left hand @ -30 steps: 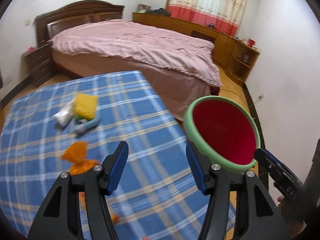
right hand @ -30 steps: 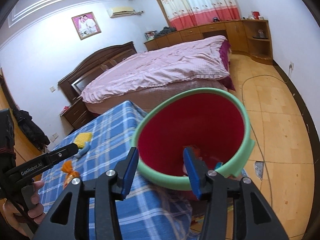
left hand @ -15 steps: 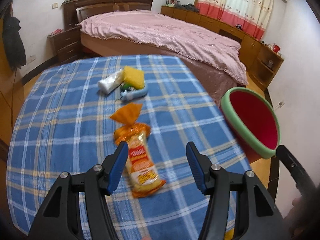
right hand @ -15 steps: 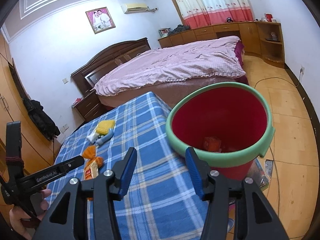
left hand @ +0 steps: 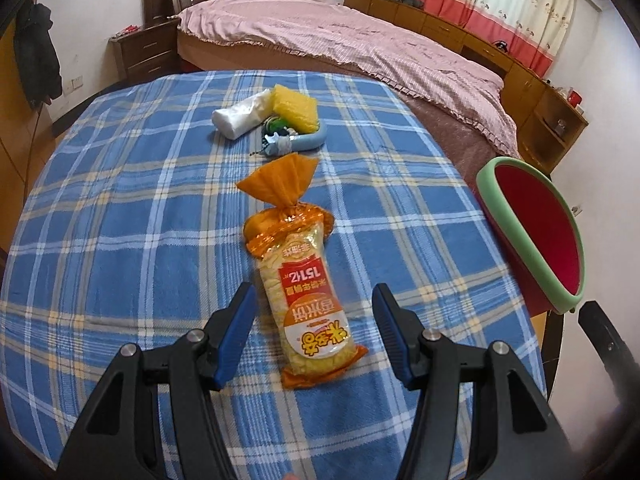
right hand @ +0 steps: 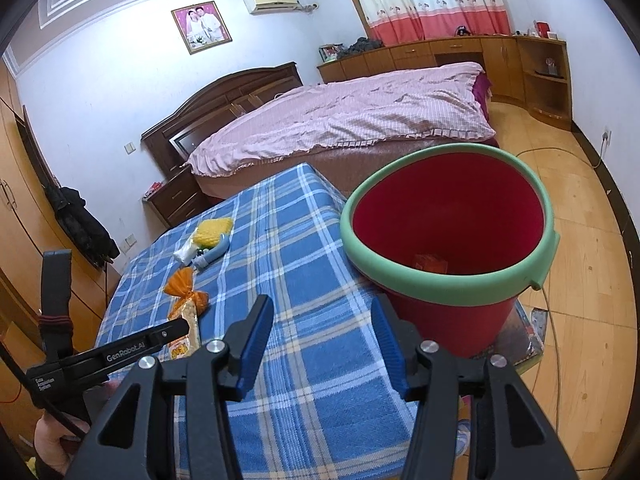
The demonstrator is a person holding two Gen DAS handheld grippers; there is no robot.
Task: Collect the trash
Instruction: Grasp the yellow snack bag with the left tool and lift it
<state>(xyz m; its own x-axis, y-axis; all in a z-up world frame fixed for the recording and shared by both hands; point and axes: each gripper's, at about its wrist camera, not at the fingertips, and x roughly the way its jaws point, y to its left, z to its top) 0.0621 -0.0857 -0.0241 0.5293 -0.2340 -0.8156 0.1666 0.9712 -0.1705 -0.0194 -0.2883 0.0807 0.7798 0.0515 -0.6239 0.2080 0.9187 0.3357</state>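
Note:
An orange snack bag (left hand: 302, 280) lies on the blue plaid table (left hand: 120, 240), its near end between the fingers of my open left gripper (left hand: 314, 334). The bag also shows in the right wrist view (right hand: 185, 308). A red bucket with a green rim (right hand: 448, 248) stands off the table's right edge, and holds a red wrapper (right hand: 432, 263). My right gripper (right hand: 320, 344) is open and empty, just in front of the bucket. The bucket also shows in the left wrist view (left hand: 536, 232).
Farther on the table lie a white wrapper (left hand: 240, 114), a yellow sponge (left hand: 294, 106) and a light blue tube (left hand: 298, 142). A bed with a pink cover (left hand: 360, 44) stands behind the table. Wooden cabinets (right hand: 500, 60) line the far wall.
My left gripper swung from the bucket back over the table and came down around the orange snack bag. My right gripper drew back from the bucket.

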